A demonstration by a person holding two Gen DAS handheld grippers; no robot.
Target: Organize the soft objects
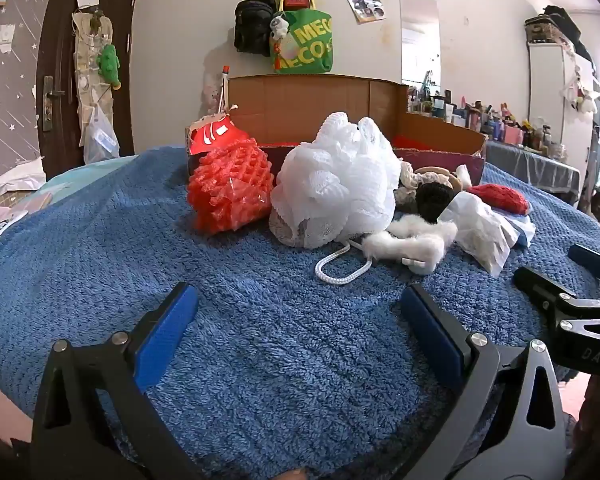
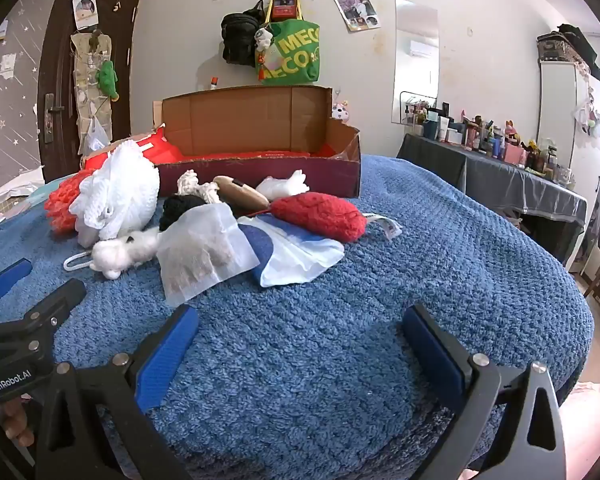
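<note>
I see the soft things heaped on the blue fleece blanket that covers the bed, toward its far edge, right in front of the open brown cardboard box. At the left end of the heap sits the red foam net bundle, touching the big white mesh bath pouf, whose white cord loop trails toward me. Just beside the pouf lies a small white fluffy plush piece, and against it a translucent white paper pouch. Behind the pouch I can make out a black knitted ball, a cream rope knot, a tan padded piece and a white crumpled plastic piece, all packed close against the box's front wall. On the right end lies the red knitted pad, resting partly on a white and blue plastic bag.

My left gripper hangs low over the near part of the blanket, fingers spread wide with nothing between them. My right gripper is the same, released and empty, close beside the left one. Only bare blanket lies between the fingers and the heap.

Behind the box, a green tote bag and a black backpack hang on the wall.
</note>
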